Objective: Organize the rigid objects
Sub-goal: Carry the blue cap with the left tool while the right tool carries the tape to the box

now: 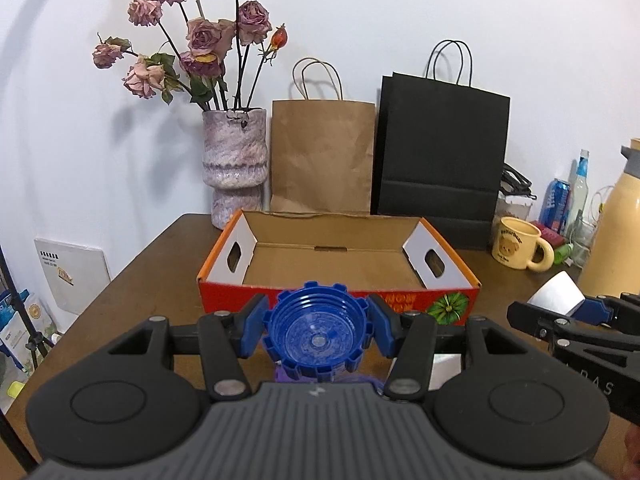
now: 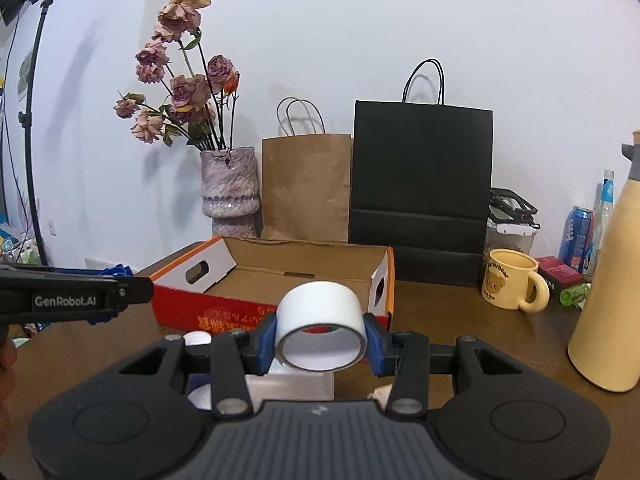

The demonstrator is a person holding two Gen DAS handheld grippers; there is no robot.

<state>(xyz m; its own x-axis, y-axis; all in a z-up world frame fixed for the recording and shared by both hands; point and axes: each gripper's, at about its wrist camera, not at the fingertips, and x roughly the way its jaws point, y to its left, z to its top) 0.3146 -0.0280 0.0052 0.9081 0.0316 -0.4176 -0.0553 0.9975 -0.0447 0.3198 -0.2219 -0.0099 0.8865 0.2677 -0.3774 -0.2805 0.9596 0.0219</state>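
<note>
With the left gripper (image 1: 316,330) clamping the cap (image 1: 316,334) and the right gripper (image 2: 321,344) clamping the tape (image 2: 320,320), carry both toward 12 o'clock, clear the box (image 1: 340,264) wall, then release inside.

"GenRobot.AI" stands in pale letters on the black side of the left gripper (image 2: 76,300), at nine o'clock in the right wrist view. In the left wrist view, at three o'clock, the right gripper (image 1: 576,312) carries faint grey letters along its lower arm; only what looks like "D A S" can be made out. The yellow mug (image 2: 510,280) bears a bear face under an arched dark word that seems to read "Butterbear", with a smaller line beneath too tiny to read. The red front of the cardboard box (image 2: 224,314) shows yellow characters, upside down and not legible. The white panel (image 1: 72,276) on the wall has a short row of dark marks, unreadable.
</note>
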